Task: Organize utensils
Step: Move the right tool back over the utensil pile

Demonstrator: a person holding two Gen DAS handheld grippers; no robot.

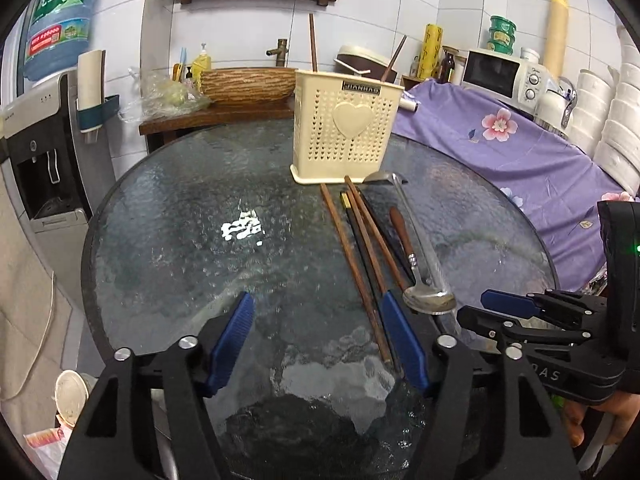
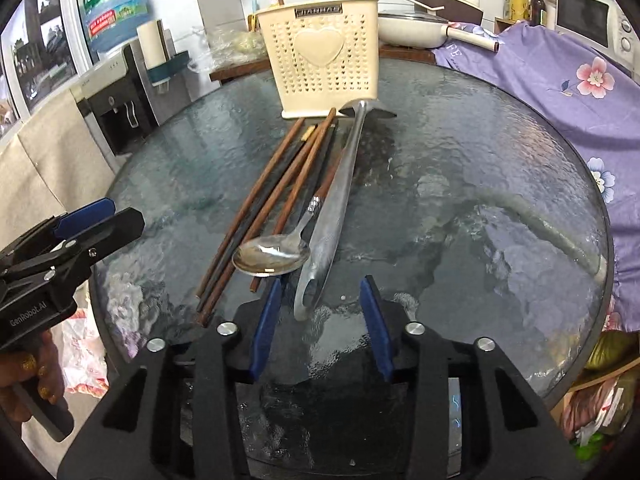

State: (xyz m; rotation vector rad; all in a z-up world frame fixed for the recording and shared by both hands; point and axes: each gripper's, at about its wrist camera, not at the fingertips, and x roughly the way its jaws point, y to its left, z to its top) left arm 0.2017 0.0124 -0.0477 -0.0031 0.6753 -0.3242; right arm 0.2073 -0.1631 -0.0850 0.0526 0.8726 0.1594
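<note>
A cream perforated utensil holder [image 1: 346,132] [image 2: 324,56] stands at the far side of the round glass table [image 1: 180,240] [image 2: 480,200], with two chopsticks in it. In front of it lie several brown and black chopsticks [image 1: 360,248] [image 2: 276,200], a metal spoon [image 1: 430,300] [image 2: 272,258] and a long steel spatula [image 1: 412,224] [image 2: 336,208]. My left gripper [image 1: 318,300] is open and empty, its right finger beside the chopsticks' near ends. My right gripper [image 2: 322,286] is open, with the spatula handle's near end between its fingers, apart from both.
A purple flowered cloth [image 1: 500,136] [image 2: 560,80] covers the furniture to the right. A water dispenser [image 1: 44,152] stands left. A wooden counter with a basin [image 1: 248,84] is behind the table. A pan [image 2: 416,28] and microwave [image 1: 500,72] are at the back right.
</note>
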